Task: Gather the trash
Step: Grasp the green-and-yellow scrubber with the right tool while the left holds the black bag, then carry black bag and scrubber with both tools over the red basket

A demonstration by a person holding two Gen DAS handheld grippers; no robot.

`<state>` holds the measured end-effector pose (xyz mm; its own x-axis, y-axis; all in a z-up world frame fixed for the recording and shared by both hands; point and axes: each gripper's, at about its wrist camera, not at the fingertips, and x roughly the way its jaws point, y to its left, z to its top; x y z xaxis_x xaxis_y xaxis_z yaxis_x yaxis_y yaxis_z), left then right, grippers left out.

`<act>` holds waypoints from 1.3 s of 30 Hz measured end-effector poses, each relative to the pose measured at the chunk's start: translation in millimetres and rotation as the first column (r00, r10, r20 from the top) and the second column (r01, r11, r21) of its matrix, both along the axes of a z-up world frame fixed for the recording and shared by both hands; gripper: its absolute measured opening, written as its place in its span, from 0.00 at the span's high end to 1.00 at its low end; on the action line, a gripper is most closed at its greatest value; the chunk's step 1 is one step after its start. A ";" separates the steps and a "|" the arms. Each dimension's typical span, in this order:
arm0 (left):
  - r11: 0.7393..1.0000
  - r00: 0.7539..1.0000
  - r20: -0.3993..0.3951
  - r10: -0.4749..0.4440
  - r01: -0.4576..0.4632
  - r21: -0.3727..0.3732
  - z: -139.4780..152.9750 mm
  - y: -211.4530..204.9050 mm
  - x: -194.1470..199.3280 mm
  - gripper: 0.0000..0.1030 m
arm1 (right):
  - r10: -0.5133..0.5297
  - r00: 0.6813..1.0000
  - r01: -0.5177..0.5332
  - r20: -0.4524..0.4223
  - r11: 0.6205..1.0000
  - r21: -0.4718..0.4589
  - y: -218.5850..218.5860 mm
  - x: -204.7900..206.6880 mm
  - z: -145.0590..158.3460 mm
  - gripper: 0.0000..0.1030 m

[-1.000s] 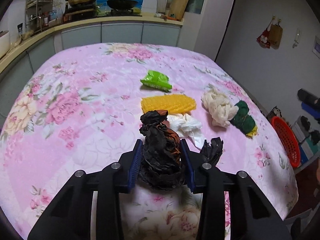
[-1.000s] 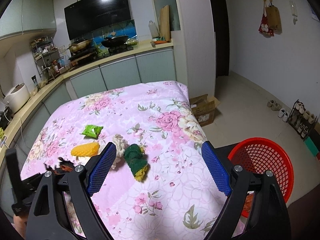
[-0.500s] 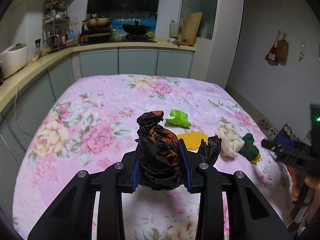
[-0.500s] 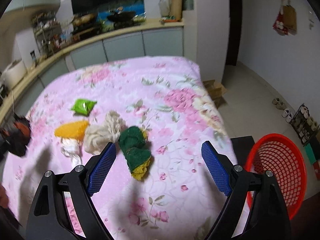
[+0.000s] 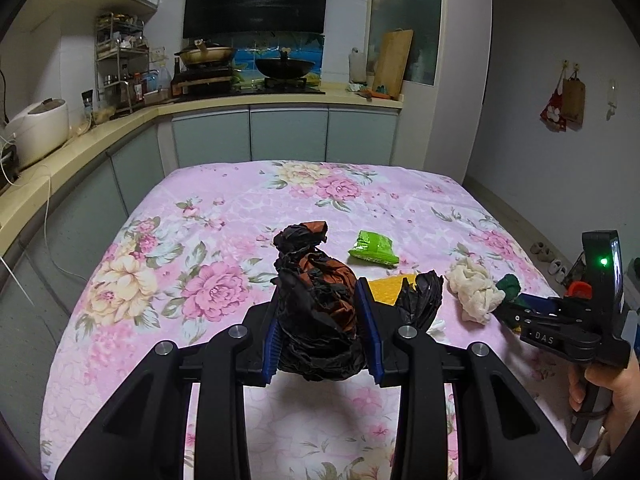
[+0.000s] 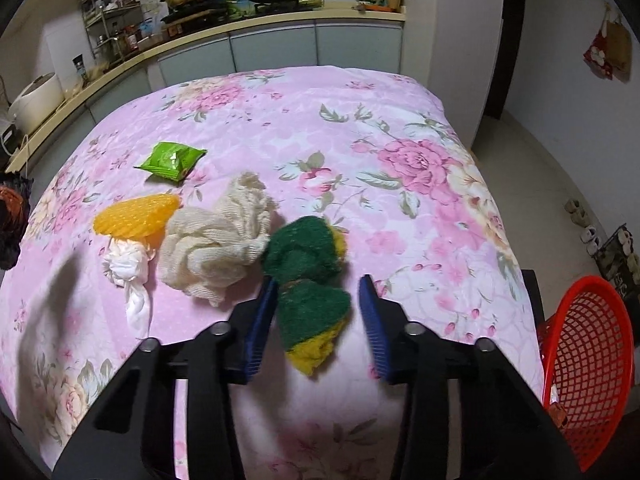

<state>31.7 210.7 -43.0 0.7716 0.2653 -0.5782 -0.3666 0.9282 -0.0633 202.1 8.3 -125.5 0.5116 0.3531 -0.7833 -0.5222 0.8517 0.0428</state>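
My left gripper [image 5: 323, 328] is shut on a crumpled black and orange bag [image 5: 316, 304] and holds it above the pink floral table [image 5: 224, 208]. My right gripper [image 6: 318, 316] is open, its blue pads either side of a green and yellow scrubbing sponge [image 6: 310, 280] that lies on the table; there are gaps on both sides. The right gripper also shows at the right of the left wrist view [image 5: 512, 308]. To the sponge's left lie a cream cloth [image 6: 220, 236], a white wad [image 6: 126, 272], a yellow mesh piece [image 6: 134, 216] and a green packet [image 6: 170, 160].
A red mesh basket [image 6: 588, 360] stands on the floor off the table's right edge. Kitchen counters [image 5: 120, 120] run behind and to the left of the table. Shoes [image 6: 580, 216] lie on the floor at the right.
My left gripper has lifted higher with the bag. My right gripper has dropped and moved in around the green sponge, its jaws narrower than before.
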 end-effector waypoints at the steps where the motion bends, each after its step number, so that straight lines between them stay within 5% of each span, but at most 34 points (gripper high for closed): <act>1: 1.000 1.000 0.001 0.002 -0.002 0.002 0.3 -0.3 -0.5 0.69 | -0.004 1.000 0.004 0.007 1.000 0.000 -1.5 -0.9 1.7 0.66; 12: 0.999 0.999 0.043 0.006 -0.008 0.040 19.6 -10.7 -5.4 0.69 | -0.058 0.993 0.046 0.100 0.992 0.118 -35.1 -26.3 52.2 0.67; 26: 0.995 0.994 0.106 -0.036 0.026 0.096 56.7 -34.9 -5.9 0.69 | -0.045 0.962 -0.031 0.268 0.962 0.272 -52.2 -77.4 138.6 0.67; 39: 0.988 0.984 0.144 -0.105 0.087 0.124 75.5 -58.9 6.4 0.69 | -0.073 0.946 -0.026 0.317 0.955 0.297 -68.6 -93.4 159.3 0.67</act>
